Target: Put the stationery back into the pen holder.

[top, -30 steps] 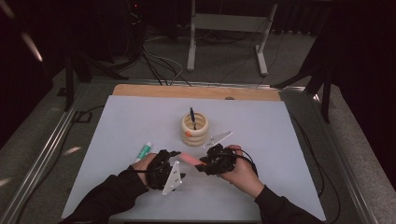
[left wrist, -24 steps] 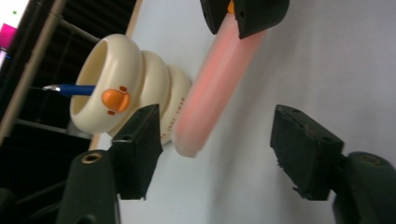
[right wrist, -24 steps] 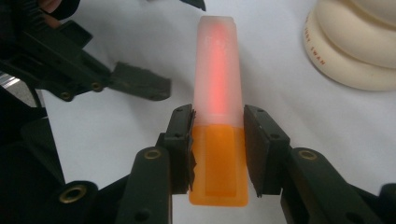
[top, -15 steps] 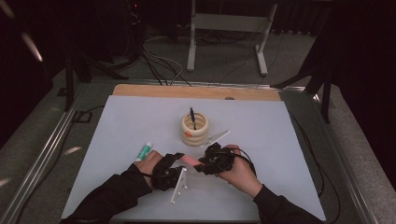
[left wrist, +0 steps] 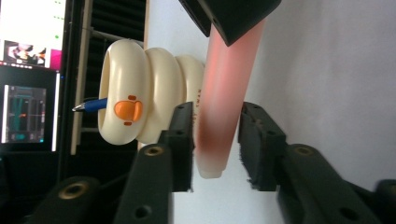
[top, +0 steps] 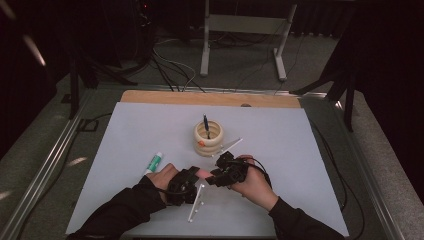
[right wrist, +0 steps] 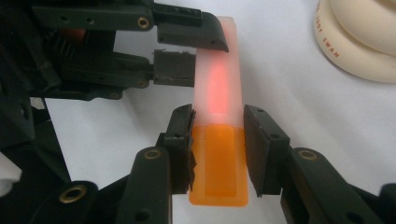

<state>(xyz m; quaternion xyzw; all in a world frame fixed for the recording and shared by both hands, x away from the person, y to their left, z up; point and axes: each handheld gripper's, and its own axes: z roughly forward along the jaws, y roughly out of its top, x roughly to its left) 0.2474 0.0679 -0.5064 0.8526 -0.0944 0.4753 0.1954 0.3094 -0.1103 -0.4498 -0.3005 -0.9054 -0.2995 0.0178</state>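
High view, left to right: the left gripper (top: 197,176) is seen with jaws just closed in around the frosted cap end of an orange stick tube (right wrist: 218,140), one pad touching and a gap left at the other; the right gripper (top: 216,176) pinches its orange body. The tube is held above the mat, near the cream ring-shaped holder (top: 208,138). A cap-pulling step is judged; a firm left grip is called for next.
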